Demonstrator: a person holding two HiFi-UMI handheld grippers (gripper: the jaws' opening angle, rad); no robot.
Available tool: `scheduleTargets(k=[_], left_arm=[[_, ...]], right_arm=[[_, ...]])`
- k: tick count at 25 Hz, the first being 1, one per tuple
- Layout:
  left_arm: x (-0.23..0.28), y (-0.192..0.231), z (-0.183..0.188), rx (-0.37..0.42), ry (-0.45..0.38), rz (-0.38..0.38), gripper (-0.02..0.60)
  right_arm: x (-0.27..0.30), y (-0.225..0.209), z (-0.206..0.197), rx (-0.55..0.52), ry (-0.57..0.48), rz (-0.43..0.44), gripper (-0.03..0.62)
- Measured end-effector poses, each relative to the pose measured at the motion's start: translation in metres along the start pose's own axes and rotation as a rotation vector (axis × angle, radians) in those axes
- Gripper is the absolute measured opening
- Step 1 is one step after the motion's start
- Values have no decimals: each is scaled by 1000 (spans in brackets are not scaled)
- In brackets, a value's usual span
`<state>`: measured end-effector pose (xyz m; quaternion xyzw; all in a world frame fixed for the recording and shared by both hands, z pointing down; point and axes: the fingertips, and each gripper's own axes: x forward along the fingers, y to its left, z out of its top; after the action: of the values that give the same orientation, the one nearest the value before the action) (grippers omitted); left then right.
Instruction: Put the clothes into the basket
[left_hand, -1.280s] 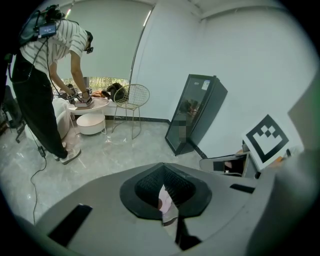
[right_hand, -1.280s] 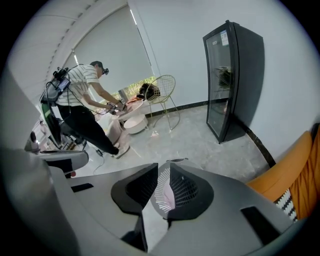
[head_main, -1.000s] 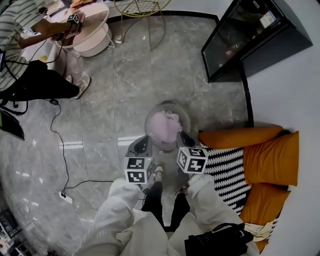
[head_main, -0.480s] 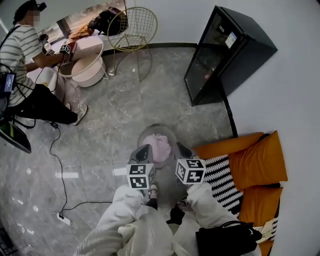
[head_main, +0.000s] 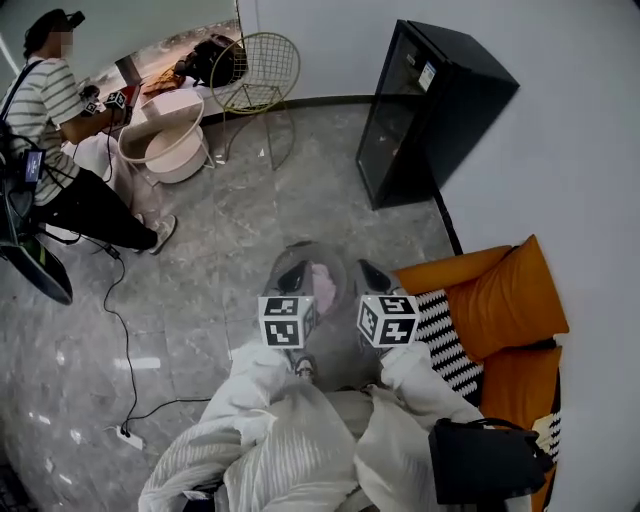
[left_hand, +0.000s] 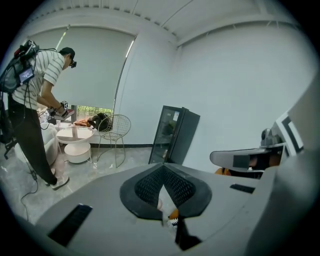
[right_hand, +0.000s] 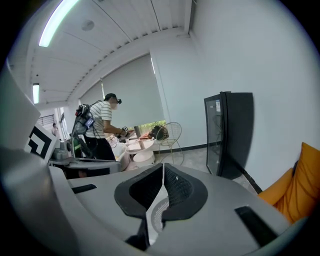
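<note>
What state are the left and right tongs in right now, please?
Left tongs: closed, nothing held.
Right tongs: closed, nothing held.

Grey marble floor (head_main: 250, 230), white wall (head_main: 570, 140). Far right: black glass-door cabinet (head_main: 420, 110). Far left: gold wire chair (head_main: 255, 65), round white table (head_main: 165, 135), window w/ blind (left_hand: 90, 70). Near right: orange cushions (head_main: 505, 300).

Glossy marble floor (head_main: 285, 190), wire chair (head_main: 258, 62)

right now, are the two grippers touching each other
Apart. Head view shows left gripper and right gripper side by side, pink clothes visible in the gap between them.
</note>
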<state>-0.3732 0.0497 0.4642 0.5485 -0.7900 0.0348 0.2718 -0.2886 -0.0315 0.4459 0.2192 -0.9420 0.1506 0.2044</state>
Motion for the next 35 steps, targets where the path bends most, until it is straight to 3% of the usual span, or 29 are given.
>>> scheduleTargets(k=[10,16,24,30,35], left_arm=[[-22,-21,3,68,-12,-1,0],[-27,-15,-6,30,-11,-12,0],[-30,-7,-4,48,-5,-24,0],[-24,-14,-8,84,13,-109,0],[-6,-46,-13,151,46,-227,0]], right_arm=[[-19,7,-8,19,-8,6,29],[-24,13,-16,30,-9,-4,29],[-24,18,-15,45,-20,-43,31],[-32,16,-23,92,-39,-116,31],[-53,-12,-33,160,-62,-239,31]])
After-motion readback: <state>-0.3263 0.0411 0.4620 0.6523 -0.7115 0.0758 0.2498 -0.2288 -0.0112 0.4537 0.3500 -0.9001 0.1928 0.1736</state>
